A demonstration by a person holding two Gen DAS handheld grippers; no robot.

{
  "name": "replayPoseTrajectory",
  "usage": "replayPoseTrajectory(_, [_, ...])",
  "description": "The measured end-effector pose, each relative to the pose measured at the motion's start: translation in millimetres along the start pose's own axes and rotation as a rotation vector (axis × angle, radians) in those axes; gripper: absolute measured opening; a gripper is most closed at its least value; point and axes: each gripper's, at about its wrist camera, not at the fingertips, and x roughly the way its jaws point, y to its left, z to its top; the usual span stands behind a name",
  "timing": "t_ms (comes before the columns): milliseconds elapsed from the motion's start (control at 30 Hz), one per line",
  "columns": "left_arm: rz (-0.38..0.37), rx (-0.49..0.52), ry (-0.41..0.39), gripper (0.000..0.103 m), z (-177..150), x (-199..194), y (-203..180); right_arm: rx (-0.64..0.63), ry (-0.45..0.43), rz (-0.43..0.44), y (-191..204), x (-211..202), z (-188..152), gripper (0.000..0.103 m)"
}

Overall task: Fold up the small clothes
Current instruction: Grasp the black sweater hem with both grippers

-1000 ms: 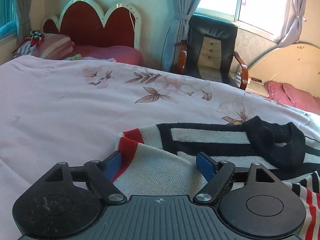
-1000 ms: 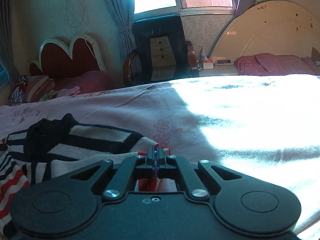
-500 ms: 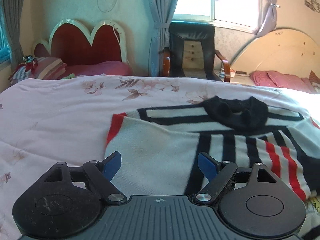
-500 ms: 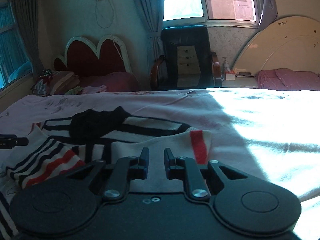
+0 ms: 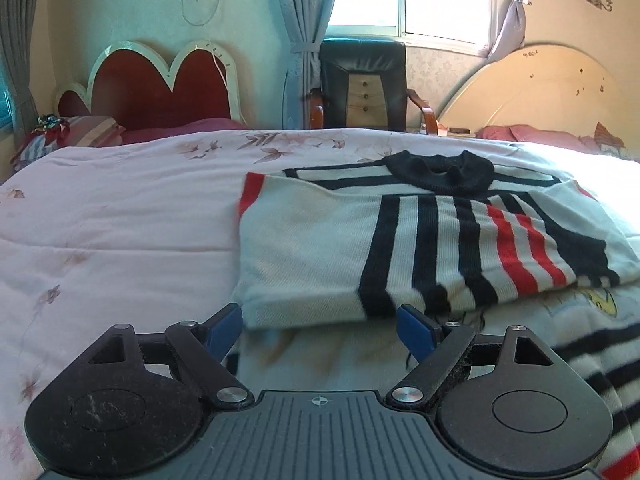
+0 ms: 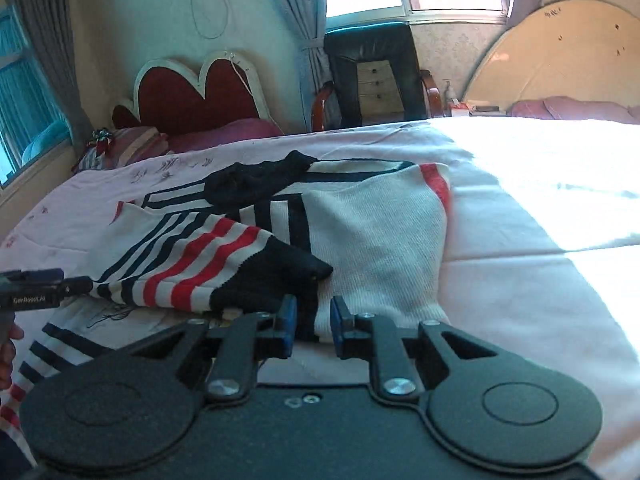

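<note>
A white knit sweater point(image 5: 320, 248) with black and red stripes and a black collar point(image 5: 440, 172) lies flat on the bed. Both sleeves are folded across its chest, and the red cuff point(image 6: 438, 184) of one rests at its far right edge. My left gripper point(image 5: 320, 330) hovers open just short of the sweater's near fold, holding nothing. My right gripper point(image 6: 314, 316) has its jaws a little apart. The fold's edge shows in the gap, but the pads do not press on it. The left gripper point(image 6: 36, 292) also shows at the left edge of the right wrist view.
The sweater lies on a pink floral quilt point(image 5: 120, 220). Behind the bed stand a red heart-shaped headboard point(image 5: 160, 84), a black armchair point(image 5: 364, 84) under the window and a cream headboard point(image 5: 540, 84) with pink pillows. Bright sun falls on the quilt's right side point(image 6: 540, 184).
Both grippers drew back toward me from the sweater. The right gripper let go of the red cuff and opened slightly. The sleeves now lie folded over the body.
</note>
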Motion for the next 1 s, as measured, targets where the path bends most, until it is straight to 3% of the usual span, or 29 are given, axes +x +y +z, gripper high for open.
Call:
replayPoseTrajectory(100, [-0.003,0.001,0.037,0.084,-33.7,-38.4,22.4,0.069,0.008,0.011,-5.1,-40.6,-20.1,0.027])
replayPoseTrajectory(167, [-0.006,0.005,0.066,0.084,-58.0,-61.4,35.7,0.134,0.03,0.011,-10.7,-69.6,-40.5,0.04])
replayPoseTrajectory(267, [0.006,0.069,0.103,0.084,-90.4,-90.0,39.6,0.21,0.06,-0.026,-13.5,-105.9,-73.7,0.046])
replayPoseTrajectory(500, [-0.048,0.014,0.117,0.084,-130.0,-140.3,44.1,0.334,0.135,-0.041,1.4,-146.0,-144.9,0.047])
replayPoseTrajectory(700, [-0.11,-0.024,0.12,0.084,-143.3,-158.2,39.3,0.444,0.12,0.0,9.6,-155.8,-167.9,0.048])
replayPoseTrajectory(767, [-0.163,-0.083,0.137,0.083,-147.0,-158.3,41.8,0.505,0.114,0.024,5.9,-156.3,-172.0,0.048])
replayPoseTrajectory(900, [-0.356,-0.358,0.176,0.083,-161.1,-147.7,61.7,0.609,0.098,0.072,-2.4,-156.9,-178.4,0.048])
replayPoseTrajectory(1000, [-0.454,-0.515,0.176,0.083,-170.3,-140.4,78.7,0.653,0.103,0.116,-8.7,-153.7,-182.1,0.048])
